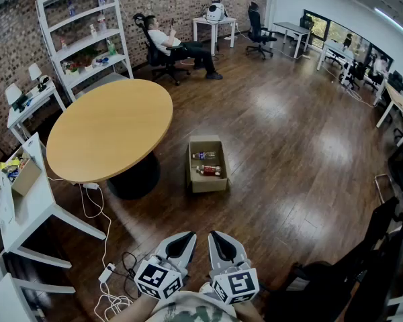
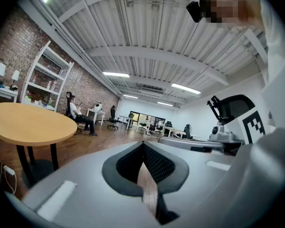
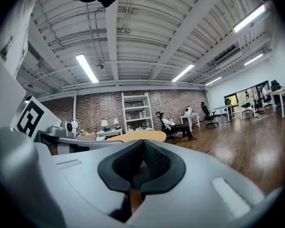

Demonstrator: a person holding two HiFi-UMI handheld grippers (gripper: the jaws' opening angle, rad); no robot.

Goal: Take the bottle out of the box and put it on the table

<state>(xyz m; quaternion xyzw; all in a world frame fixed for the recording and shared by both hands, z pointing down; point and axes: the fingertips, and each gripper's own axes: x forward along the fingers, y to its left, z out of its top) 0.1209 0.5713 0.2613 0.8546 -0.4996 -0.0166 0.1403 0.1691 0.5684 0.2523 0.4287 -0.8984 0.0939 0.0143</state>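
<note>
Plastic bottles, two in number, lie on their sides inside the open brown cardboard box (image 1: 199, 183), which sits on the dark wooden plank floor (image 1: 289, 153). The bottle with the red label (image 1: 209, 171) occupies the 6 o'clock half of the box. The bottle with the blue label (image 1: 203, 155) occupies the 12 o'clock half. Neither is touched; the task has not begun.

The round light-wood table (image 1: 107, 129) stands at 9 o'clock of the box, just beside it. This layout probably keeps the lift from box to tabletop short.

The left gripper (image 1: 182, 244) and the right gripper (image 1: 221, 245) sit side by side at the 6 o'clock edge of the head view, close to the person's body. The box lies at 12 o'clock from them, well apart. Both point roughly level, which explains why each gripper view shows the room rather than the floor.

Jaw state: on both grippers the dark pads are pressed together at the tips, with nothing between them. This appears to be a standby posture. Before a pick, the chosen gripper must be opened and pitched down into the box.
</note>
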